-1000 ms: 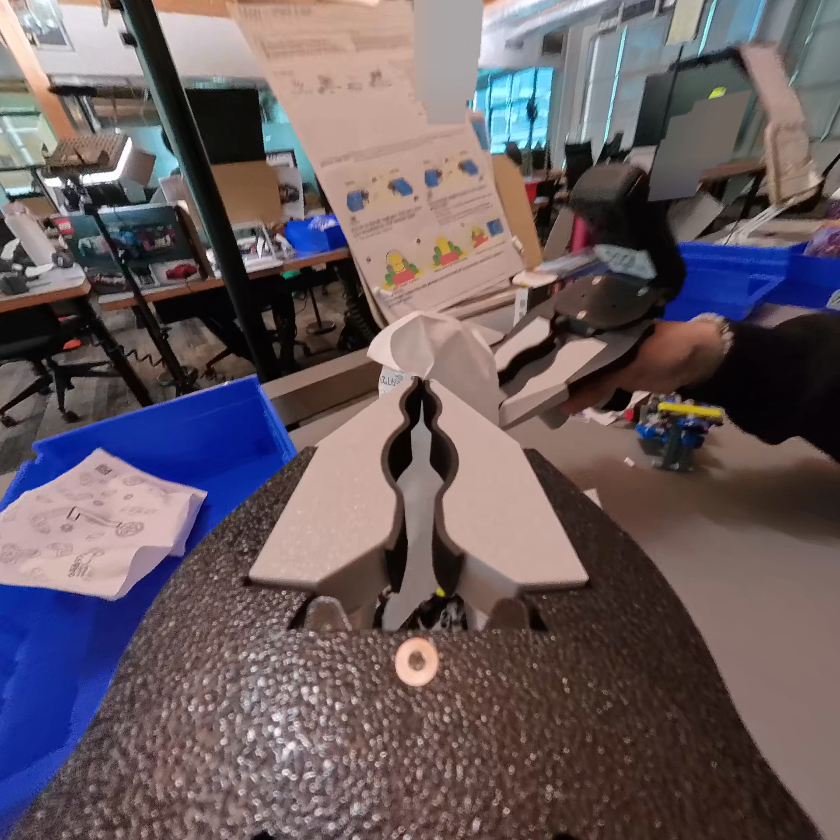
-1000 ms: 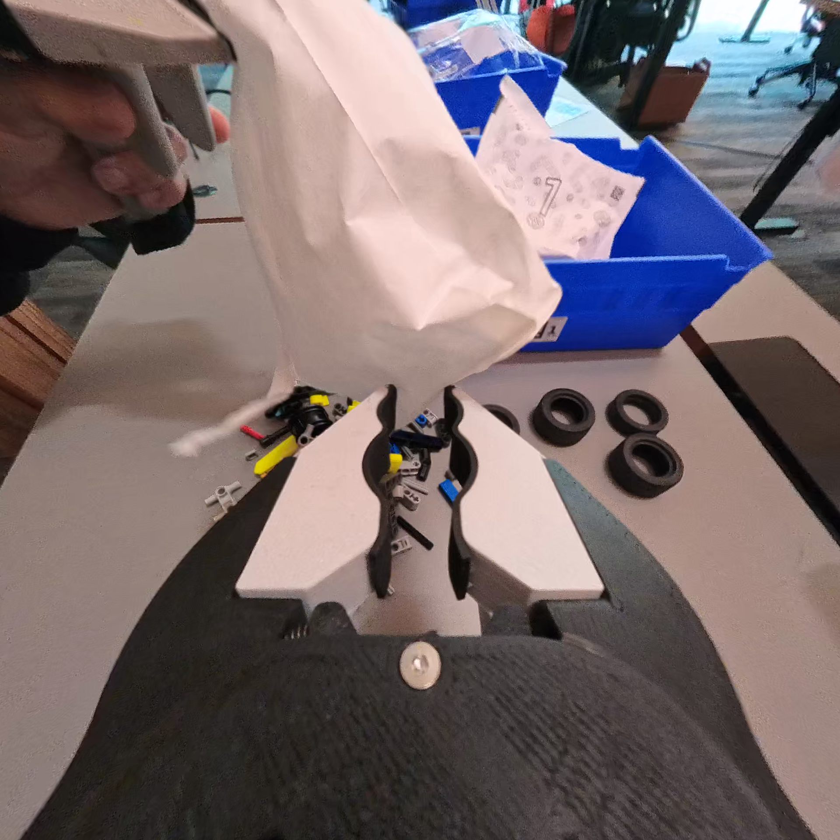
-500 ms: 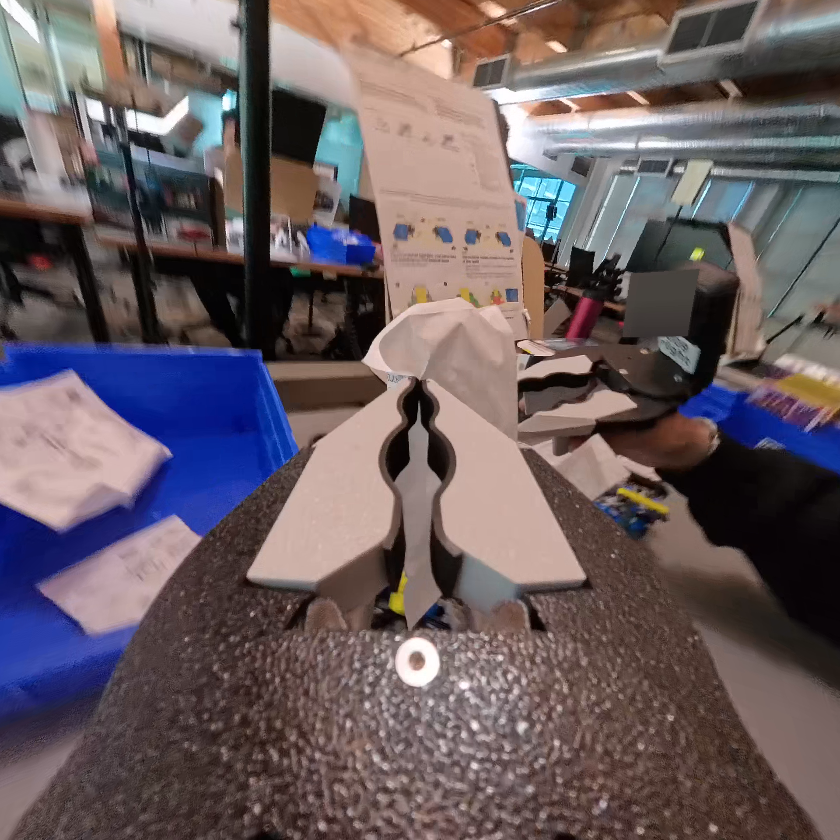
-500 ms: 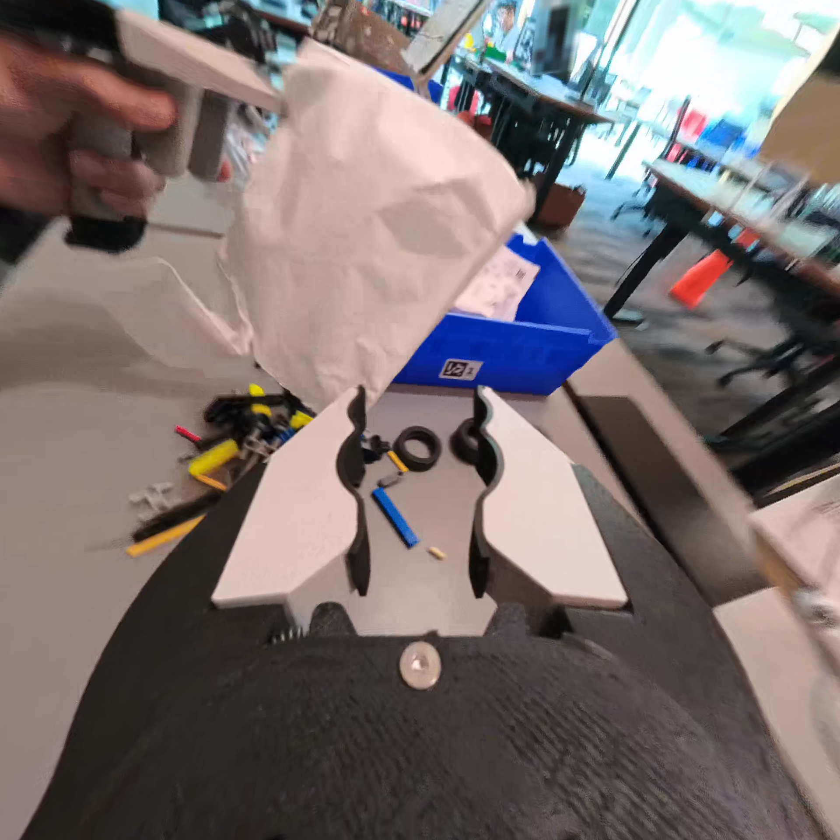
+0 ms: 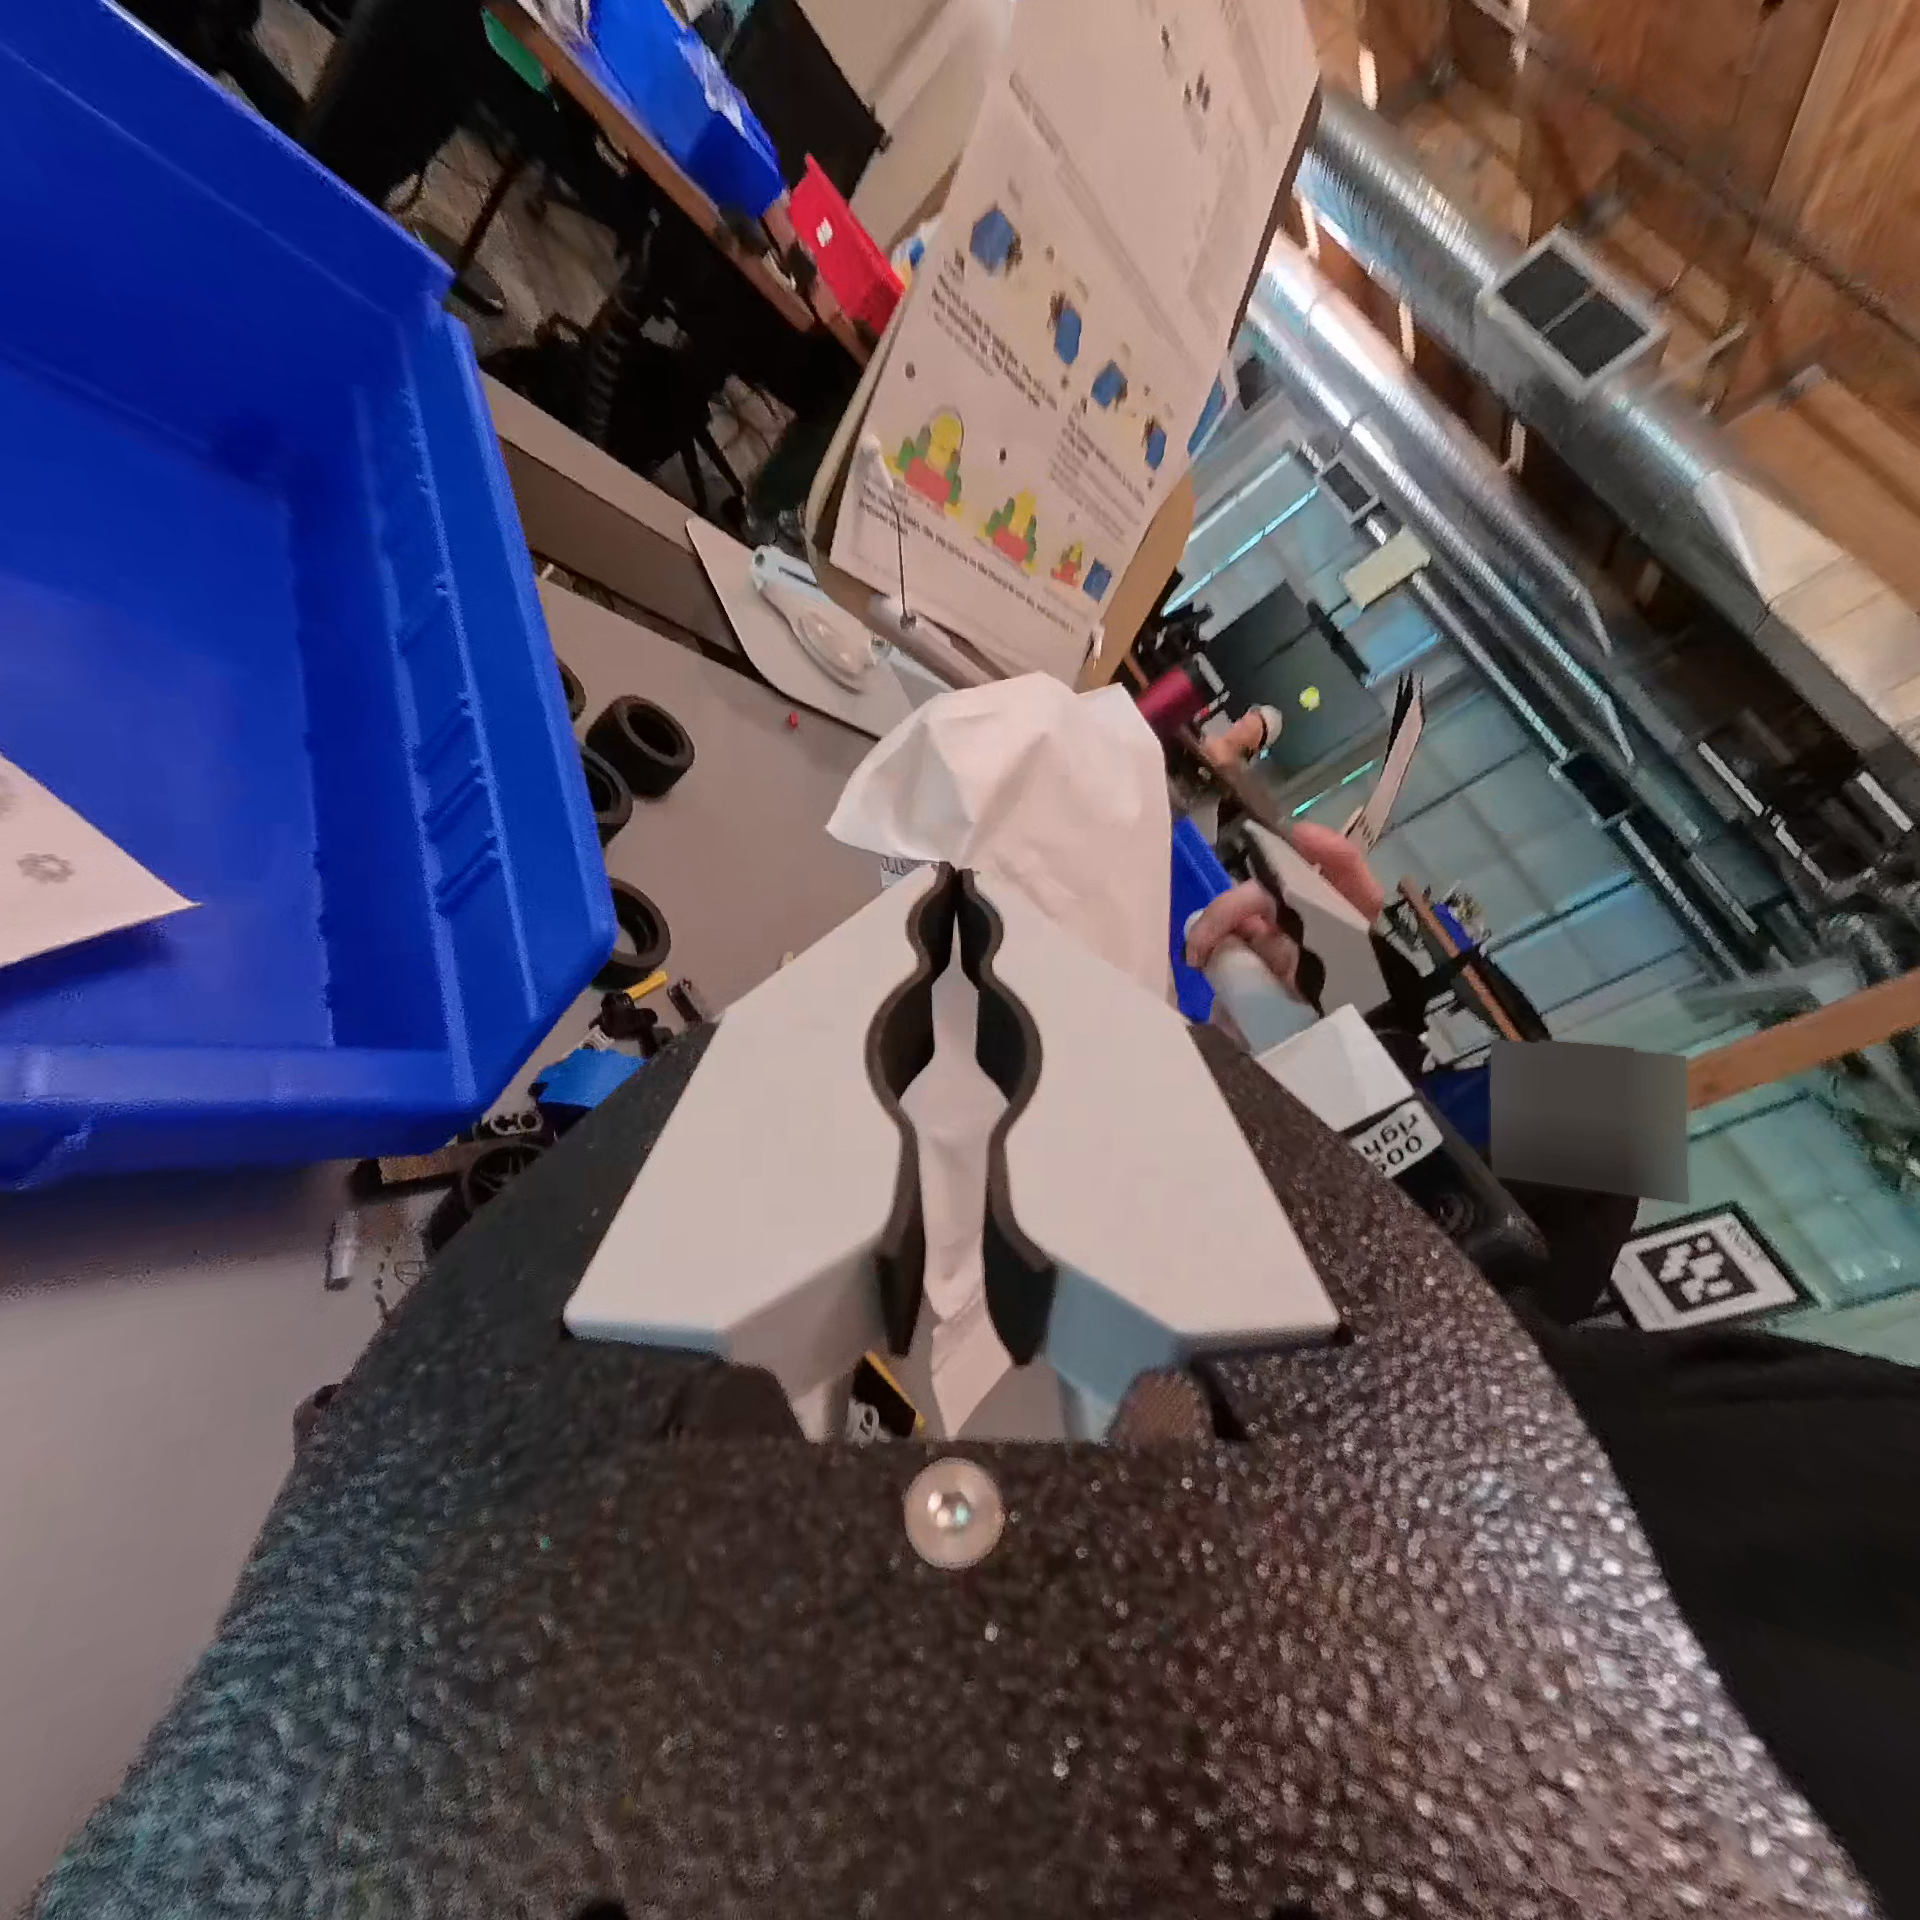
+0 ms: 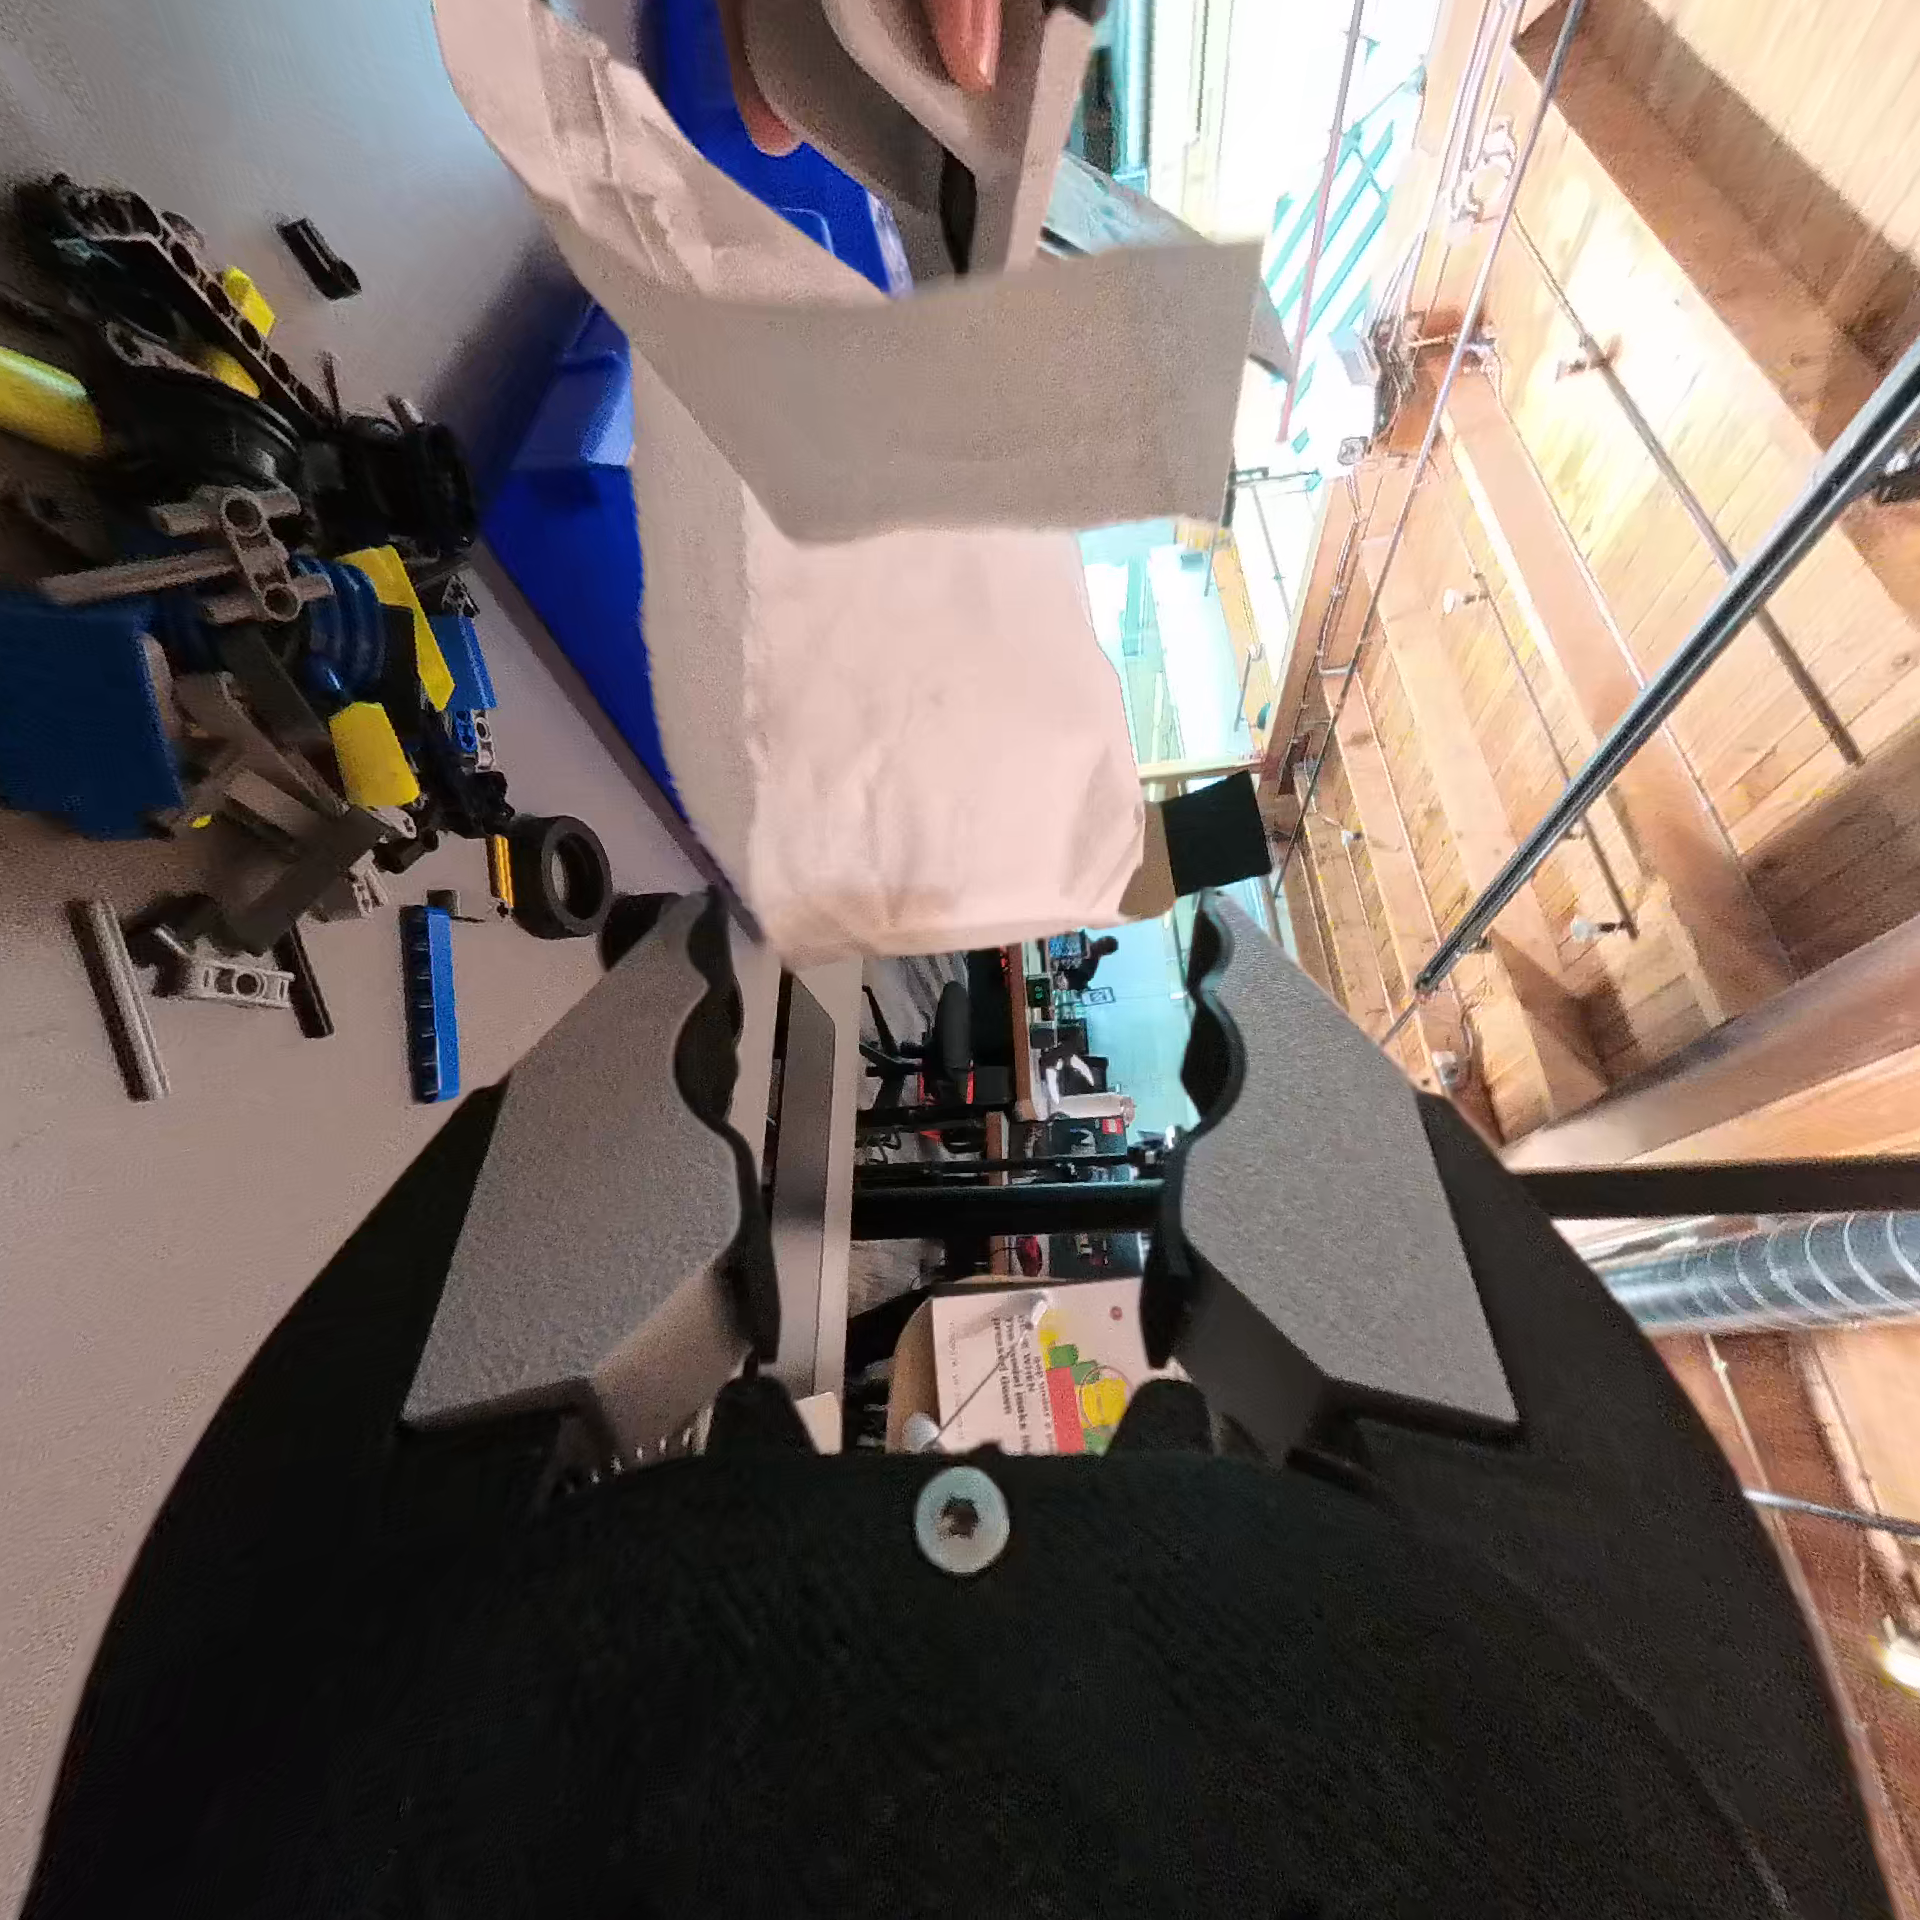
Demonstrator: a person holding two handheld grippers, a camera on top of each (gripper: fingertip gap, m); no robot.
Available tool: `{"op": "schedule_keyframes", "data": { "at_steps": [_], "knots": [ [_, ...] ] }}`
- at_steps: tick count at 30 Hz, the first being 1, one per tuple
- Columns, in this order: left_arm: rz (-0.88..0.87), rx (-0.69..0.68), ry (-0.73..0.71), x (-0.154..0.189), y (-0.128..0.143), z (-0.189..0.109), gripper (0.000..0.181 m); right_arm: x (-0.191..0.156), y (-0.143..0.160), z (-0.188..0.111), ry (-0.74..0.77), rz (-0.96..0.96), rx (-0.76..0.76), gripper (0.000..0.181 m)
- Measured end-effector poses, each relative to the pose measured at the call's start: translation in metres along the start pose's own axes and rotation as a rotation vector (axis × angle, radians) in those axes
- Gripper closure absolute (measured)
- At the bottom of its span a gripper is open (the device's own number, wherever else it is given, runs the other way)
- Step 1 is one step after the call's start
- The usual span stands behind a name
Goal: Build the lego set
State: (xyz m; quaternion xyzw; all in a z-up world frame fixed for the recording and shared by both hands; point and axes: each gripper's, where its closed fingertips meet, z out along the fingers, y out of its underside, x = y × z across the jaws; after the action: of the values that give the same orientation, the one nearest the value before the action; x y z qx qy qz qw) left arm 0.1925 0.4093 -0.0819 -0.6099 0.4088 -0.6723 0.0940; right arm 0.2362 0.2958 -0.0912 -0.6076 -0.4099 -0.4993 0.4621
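my left gripper (image 5: pixel 954 891) is clamped on the white paper bag (image 5: pixel 1023 800), fingers pinched together at the tips with bag paper running down between them. bag is held up in the air, mouth flap (image 6: pixel 935 416) hanging open; can't see anything inside it. my right gripper (image 6: pixel 956 940) is spread wide, holding nothing, tips just below the bag's bottom edge. blue bin (image 5: pixel 260 623) beside the left gripper holds a printed paper sheet (image 5: pixel 52 894). loose lego parts (image 6: pixel 239 644), a blue beam (image 6: pixel 428 1003) and a black tire (image 6: pixel 561 876) lie on the grey table (image 6: pixel 156 1195). vs 0.5 s ago: both views have rolled hard, the right fingers are further apart, and the bag now sits centred over the right tips.
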Motion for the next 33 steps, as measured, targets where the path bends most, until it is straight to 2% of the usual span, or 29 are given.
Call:
{"op": "schedule_keyframes", "data": {
  "at_steps": [1, 2, 3, 5, 7, 9, 12, 15, 18, 22, 25, 26, 28, 30, 33],
  "knots": [
    [0.011, -0.016, -0.001, 0.003, 0.002, 0.002, 0.181, -0.002, -0.002, 0.000, -0.016, -0.021, 0.012, 0.112],
    [0.020, -0.027, -0.004, 0.005, 0.003, 0.003, 0.181, -0.003, -0.006, -0.001, -0.018, -0.039, 0.027, 0.140],
    [0.029, -0.032, -0.011, 0.006, 0.004, 0.003, 0.181, 0.001, -0.009, -0.002, 0.012, -0.049, 0.042, 0.155],
    [0.061, -0.043, -0.034, 0.006, 0.003, 0.003, 0.181, 0.008, -0.015, -0.006, 0.043, -0.022, 0.069, 0.173],
    [0.138, -0.022, -0.042, 0.011, -0.002, 0.003, 0.180, 0.003, -0.014, -0.006, -0.027, 0.088, 0.062, 0.180],
    [0.276, 0.049, -0.059, 0.018, -0.016, -0.001, 0.165, 0.001, -0.012, -0.007, -0.106, 0.275, 0.077, 0.181],
    [0.668, 0.143, -0.164, 0.030, -0.037, -0.016, 0.144, 0.001, -0.004, -0.011, -0.229, 0.597, 0.072, 0.181],
    [0.995, 0.186, -0.081, 0.068, -0.035, -0.028, 0.138, 0.000, -0.004, -0.019, -0.374, 0.830, 0.123, 0.181],
    [1.085, 0.072, 0.048, 0.084, -0.014, -0.029, 0.129, 0.003, -0.004, -0.026, -0.417, 0.876, 0.168, 0.181],
    [1.282, -0.116, -0.006, 0.069, 0.010, -0.017, 0.133, 0.002, -0.018, -0.033, -0.490, 0.934, 0.250, 0.181],
    [1.316, -0.228, 0.049, 0.069, 0.032, -0.003, 0.142, -0.006, -0.023, -0.034, -0.530, 0.911, 0.245, 0.181],
    [1.335, -0.242, 0.049, 0.068, 0.034, -0.001, 0.162, -0.009, -0.022, -0.034, -0.540, 0.894, 0.224, 0.181],
    [1.318, -0.281, 0.035, 0.062, 0.033, 0.001, 0.175, 0.001, -0.007, -0.027, -0.423, 0.908, 0.149, 0.172],
    [1.211, -0.252, -0.019, 0.053, 0.017, 0.002, 0.179, 0.011, 0.008, -0.027, -0.352, 0.942, 0.081, 0.151],
    [0.978, -0.099, -0.247, 0.017, -0.042, -0.006, 0.180, 0.018, 0.022, -0.039, -0.302, 0.941, 0.004, 0.146]
  ]
}}
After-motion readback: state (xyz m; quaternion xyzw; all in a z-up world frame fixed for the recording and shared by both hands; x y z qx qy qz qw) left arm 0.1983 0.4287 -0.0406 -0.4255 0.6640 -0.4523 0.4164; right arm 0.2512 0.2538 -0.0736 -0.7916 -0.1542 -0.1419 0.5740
